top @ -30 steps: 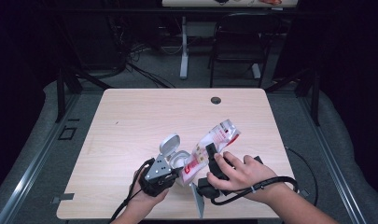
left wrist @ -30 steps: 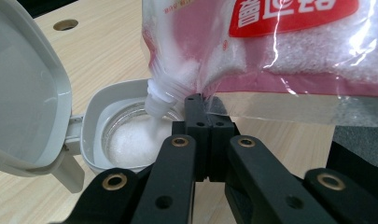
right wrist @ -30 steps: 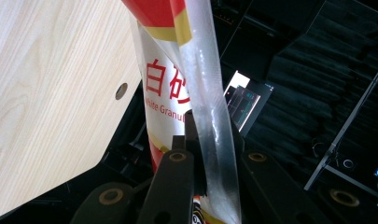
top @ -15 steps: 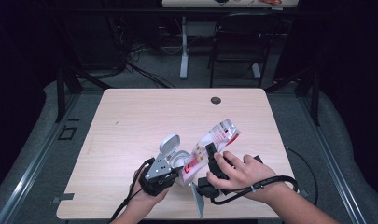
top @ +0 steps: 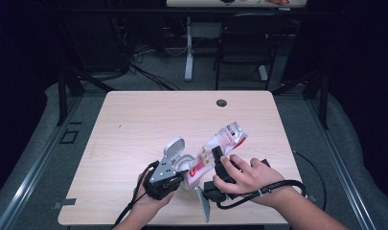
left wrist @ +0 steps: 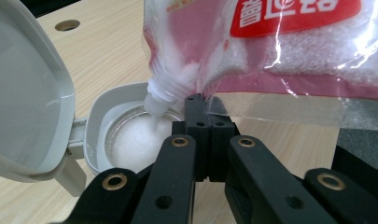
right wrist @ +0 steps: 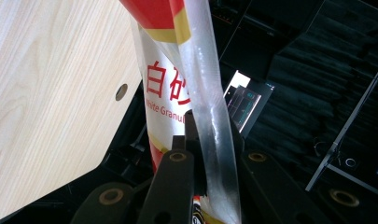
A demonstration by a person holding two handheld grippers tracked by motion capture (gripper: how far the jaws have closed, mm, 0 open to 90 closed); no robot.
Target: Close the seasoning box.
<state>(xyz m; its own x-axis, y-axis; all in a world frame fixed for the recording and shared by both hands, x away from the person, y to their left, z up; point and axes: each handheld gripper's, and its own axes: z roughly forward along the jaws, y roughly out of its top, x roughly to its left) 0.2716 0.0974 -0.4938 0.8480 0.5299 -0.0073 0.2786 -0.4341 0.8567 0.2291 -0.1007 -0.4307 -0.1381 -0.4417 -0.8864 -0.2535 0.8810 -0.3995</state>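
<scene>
Sugar bag [top: 219, 148]: tilted over the desk [top: 148, 120], spout in the open white jar [left wrist: 130, 135].
Right claw [right wrist: 210, 140]: clamped on the bag's edge.
Left claw [left wrist: 206, 121]: pressed together beneath the bag.

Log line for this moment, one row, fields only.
action: pouring | sugar bag tilted, spout over open jar | right tongs shut on sugar bag | left tongs shut, beside spout | lid flipped open
</scene>
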